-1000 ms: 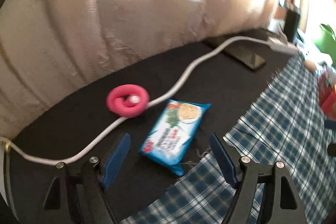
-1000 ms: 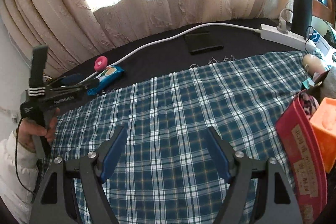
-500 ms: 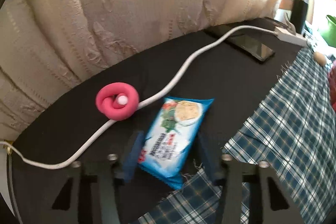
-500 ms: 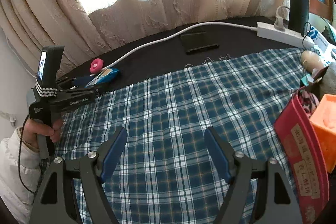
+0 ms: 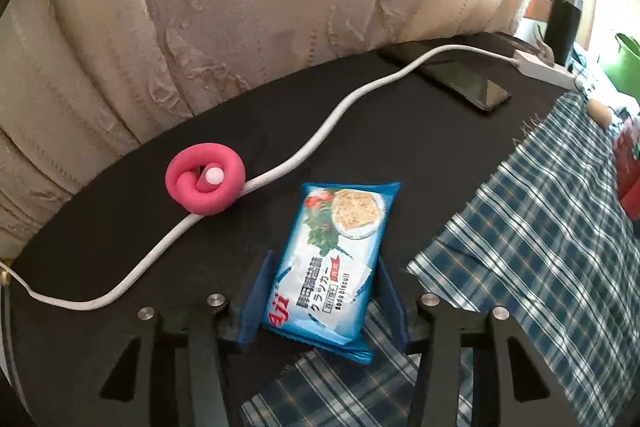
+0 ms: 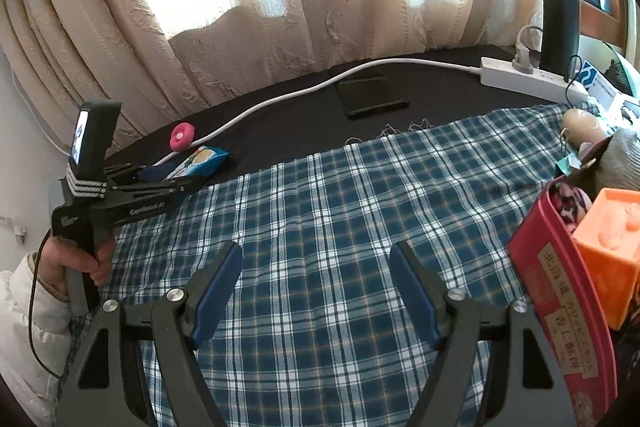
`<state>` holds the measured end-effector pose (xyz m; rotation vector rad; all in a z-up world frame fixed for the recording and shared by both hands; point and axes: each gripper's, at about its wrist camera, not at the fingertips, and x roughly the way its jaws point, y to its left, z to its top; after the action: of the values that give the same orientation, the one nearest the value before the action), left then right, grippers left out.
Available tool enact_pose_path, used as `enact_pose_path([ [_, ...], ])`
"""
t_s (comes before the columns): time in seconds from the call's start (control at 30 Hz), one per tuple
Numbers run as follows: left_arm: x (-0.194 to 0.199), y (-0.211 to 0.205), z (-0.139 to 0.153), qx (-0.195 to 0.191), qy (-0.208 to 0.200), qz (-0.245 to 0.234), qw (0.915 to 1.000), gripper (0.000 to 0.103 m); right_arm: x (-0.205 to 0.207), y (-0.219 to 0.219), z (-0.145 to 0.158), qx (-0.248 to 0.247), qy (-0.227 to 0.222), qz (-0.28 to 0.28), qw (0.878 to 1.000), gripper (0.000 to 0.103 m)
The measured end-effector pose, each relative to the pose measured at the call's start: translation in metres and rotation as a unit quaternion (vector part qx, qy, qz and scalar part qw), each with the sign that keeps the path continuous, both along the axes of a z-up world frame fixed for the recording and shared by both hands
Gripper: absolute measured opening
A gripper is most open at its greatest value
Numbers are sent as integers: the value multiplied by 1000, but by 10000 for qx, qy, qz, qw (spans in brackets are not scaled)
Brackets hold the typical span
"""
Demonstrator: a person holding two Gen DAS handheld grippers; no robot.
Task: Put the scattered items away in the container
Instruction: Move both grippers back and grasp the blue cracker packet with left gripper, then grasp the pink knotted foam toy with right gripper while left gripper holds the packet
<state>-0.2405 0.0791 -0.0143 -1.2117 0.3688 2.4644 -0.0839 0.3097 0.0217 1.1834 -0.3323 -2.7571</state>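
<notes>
Left gripper [image 5: 322,301] (clamped) on biscuit packet [image 5: 334,263]

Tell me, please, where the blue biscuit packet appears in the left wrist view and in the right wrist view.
Left wrist view: blue biscuit packet low in the centre, between the blue pads.
Right wrist view: small, at far left, by the other gripper's tip.
Shared landmark: pink ring toy on the white cable.

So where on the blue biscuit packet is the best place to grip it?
Across the narrow width at its near end, from above and behind. The blue biscuit packet lies flat, lengthwise away from the left claw, whose fingers already flank its long edges there.
</notes>
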Motion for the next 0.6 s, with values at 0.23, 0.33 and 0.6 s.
enact_pose_path([
  [0.23,-2,-3,-1,230,-57,137,9996,44,-2,-5,-3,74,-43,89,9999,79],
  [0.33,1,-3,0,263,-69,278,9992,43,-2,-5,-3,116,-34,85,9999,79],
  [0.6,34,-27,30,691,144,788,9944,43,-1,0,-3,84,6,22,10000,79],
])
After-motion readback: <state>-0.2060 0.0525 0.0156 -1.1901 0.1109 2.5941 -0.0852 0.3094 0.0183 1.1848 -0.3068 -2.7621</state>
